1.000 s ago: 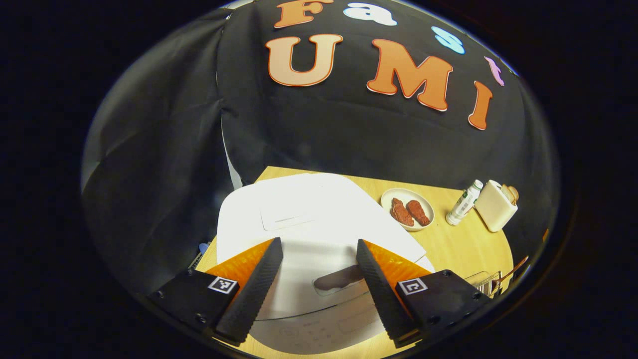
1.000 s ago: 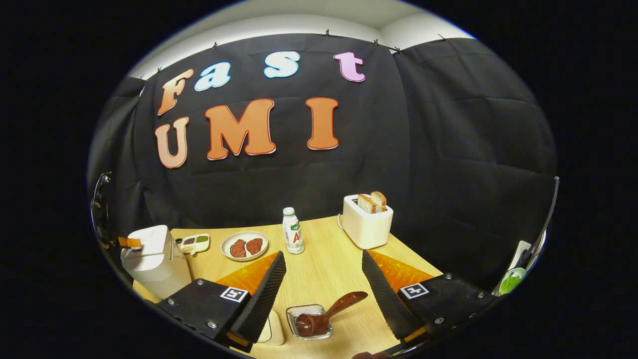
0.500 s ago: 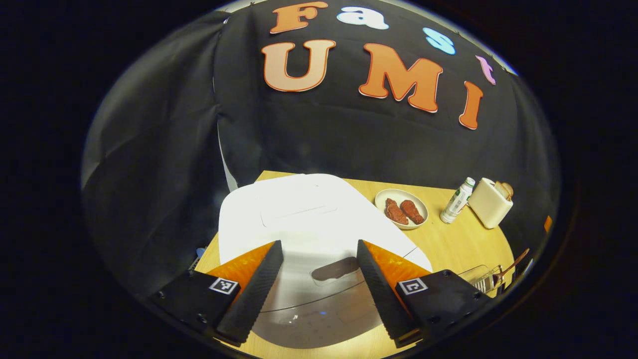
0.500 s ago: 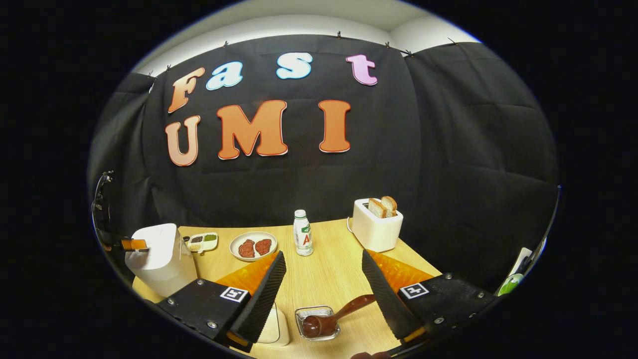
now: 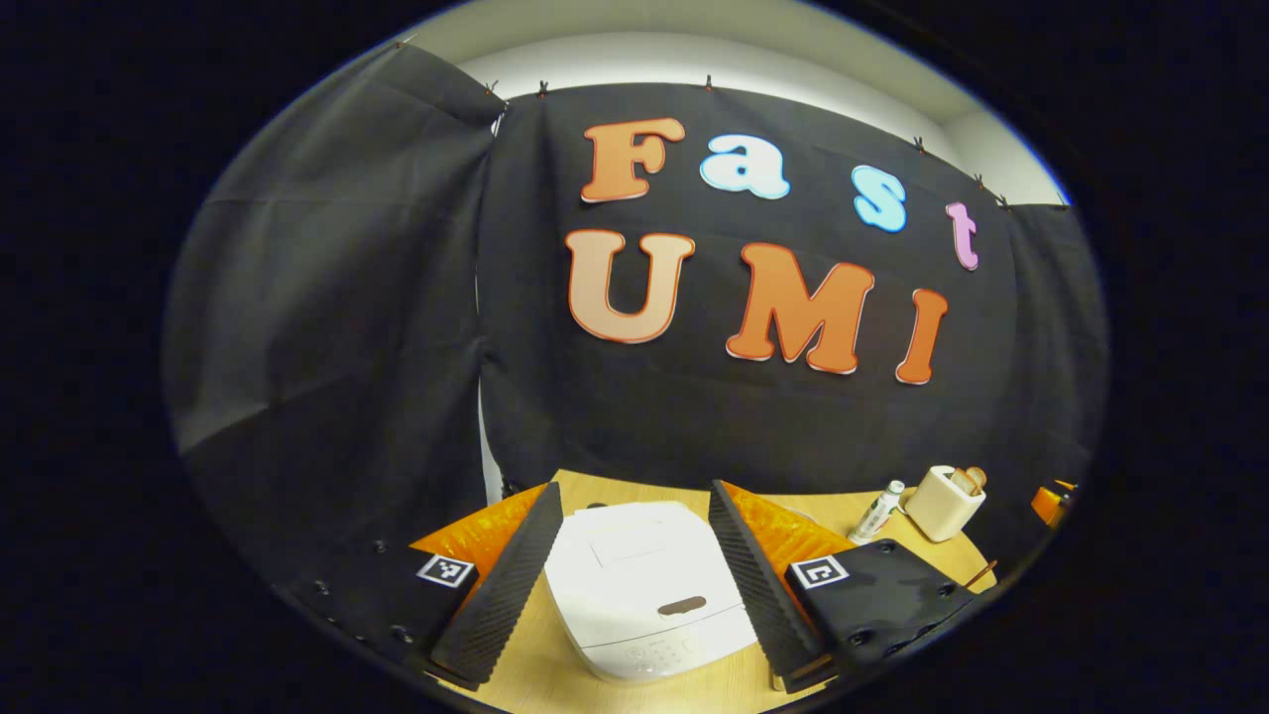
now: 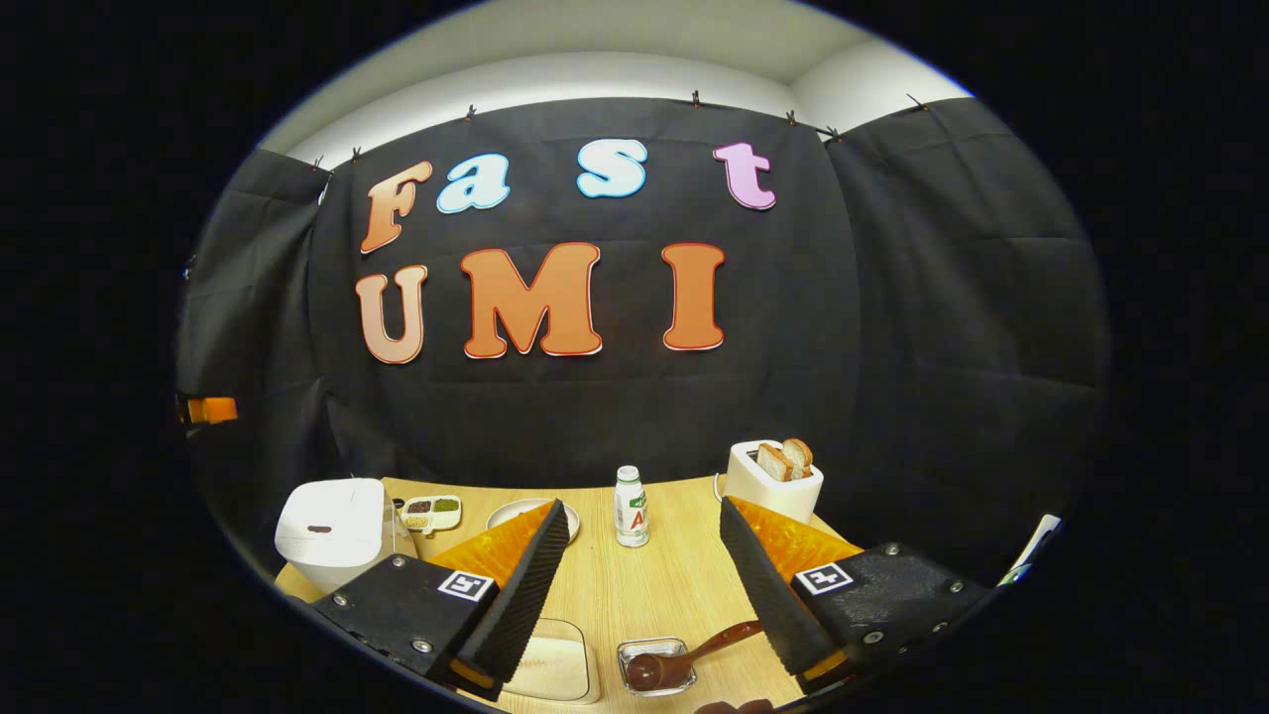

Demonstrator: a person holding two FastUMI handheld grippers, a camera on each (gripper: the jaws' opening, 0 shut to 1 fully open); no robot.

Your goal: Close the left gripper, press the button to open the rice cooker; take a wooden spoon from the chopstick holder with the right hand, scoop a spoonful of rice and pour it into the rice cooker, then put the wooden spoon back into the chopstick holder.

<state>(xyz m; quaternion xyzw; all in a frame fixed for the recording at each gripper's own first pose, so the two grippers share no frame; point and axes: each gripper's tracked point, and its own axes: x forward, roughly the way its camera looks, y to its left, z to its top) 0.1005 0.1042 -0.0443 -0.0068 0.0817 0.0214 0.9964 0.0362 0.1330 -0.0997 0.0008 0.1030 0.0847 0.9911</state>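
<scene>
pulled back and up from the rice cooker (image 5: 644, 585), left gripper (image 5: 634, 575) with fingers spread wide, holding nothing. lid down; stiff button at front lip. right gripper (image 6: 644, 585) likewise agape above wooden spoon (image 6: 684, 659), light, rigid, slick; best pinched mid-handle, near table's (image 6: 674, 575) front edge.

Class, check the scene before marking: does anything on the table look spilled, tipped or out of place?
Nothing stands out. The rice cooker sits closed, the bottle and toaster stand upright, and no spill shows on the table.
</scene>
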